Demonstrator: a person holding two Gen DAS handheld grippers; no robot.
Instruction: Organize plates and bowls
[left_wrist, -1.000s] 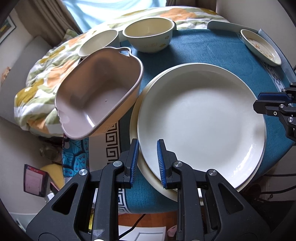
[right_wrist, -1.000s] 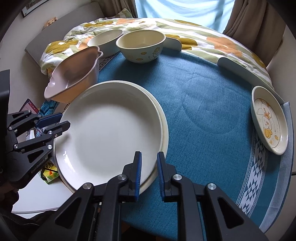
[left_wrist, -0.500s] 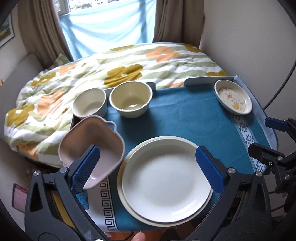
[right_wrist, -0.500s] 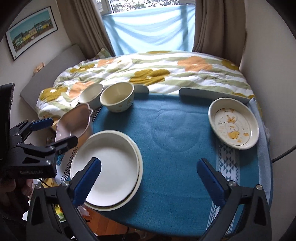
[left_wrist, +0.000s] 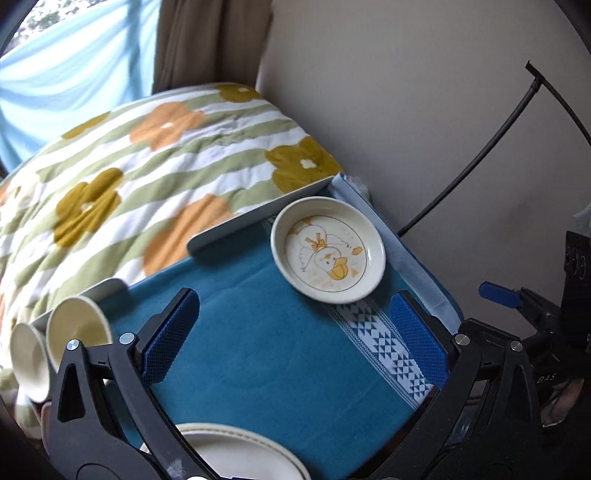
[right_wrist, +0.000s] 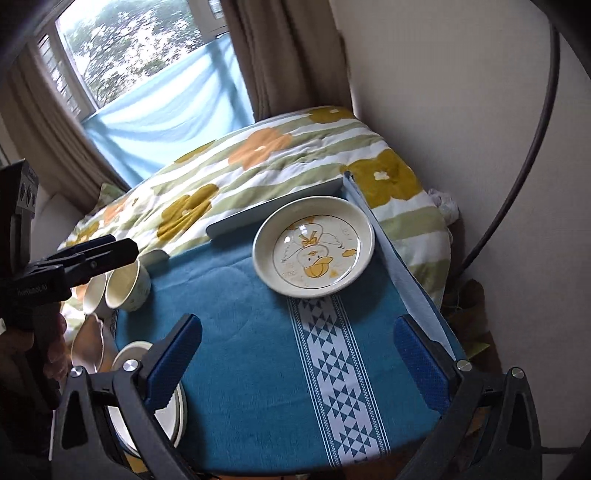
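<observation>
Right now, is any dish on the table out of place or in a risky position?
Yes. The duck plate sits alone at the far corner of the blue cloth, apart from the stacked plates and the two bowls. No dish looks cracked or spilled.

I see duck-print dish (right_wrist: 313, 250) upright at far right of bench, alone. Two cream bowls (right_wrist: 127, 282) side by side at far left. Stacked white plates (right_wrist: 147, 402) near left, pink dish (right_wrist: 86, 349) just beyond them.
</observation>
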